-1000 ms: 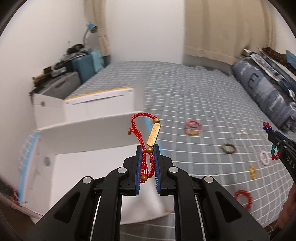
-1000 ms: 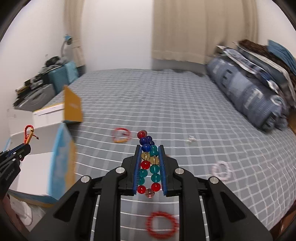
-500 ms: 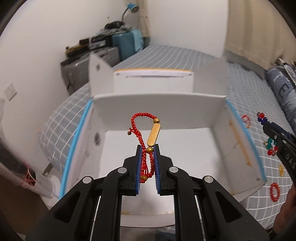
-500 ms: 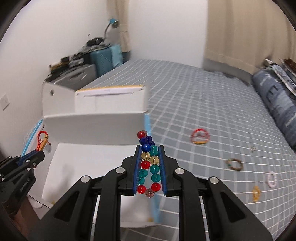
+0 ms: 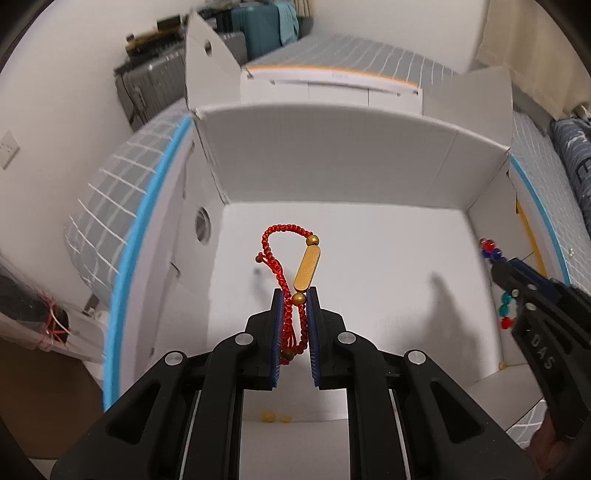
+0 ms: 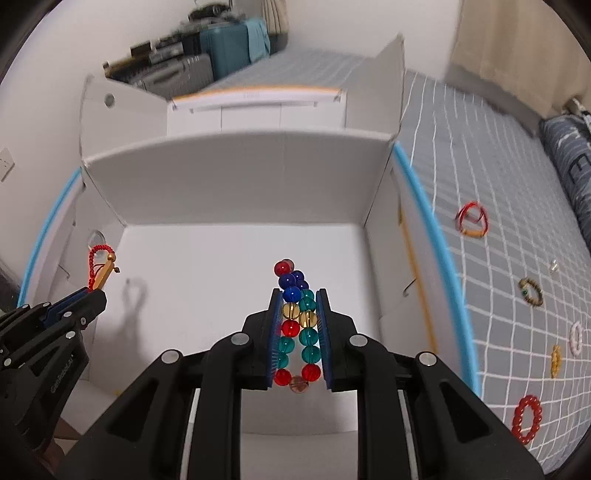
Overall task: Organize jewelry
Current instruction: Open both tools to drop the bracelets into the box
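My left gripper [image 5: 294,295] is shut on a red cord bracelet [image 5: 286,258] with a gold bar and gold beads, held above the inside of an open white box [image 5: 332,177]. My right gripper [image 6: 296,297] is shut on a multicolour glass bead bracelet [image 6: 297,317] with red, blue, teal and yellow beads, also above the box [image 6: 236,177]. The right gripper [image 5: 496,264] shows at the right edge of the left wrist view. The left gripper [image 6: 98,291] shows at the left of the right wrist view.
Small yellow beads [image 5: 275,417] lie on the box floor. On the grey checked bed [image 6: 498,166] right of the box lie a red cord bracelet [image 6: 472,219], a dark bead bracelet [image 6: 532,291], a white ring [image 6: 576,338], a yellow one [image 6: 555,360] and a red bead bracelet [image 6: 526,419]. Suitcases [image 5: 255,26] stand behind.
Both grippers have swung left from over the bed to above the open box and come closer to it. Both still hold their bracelets.
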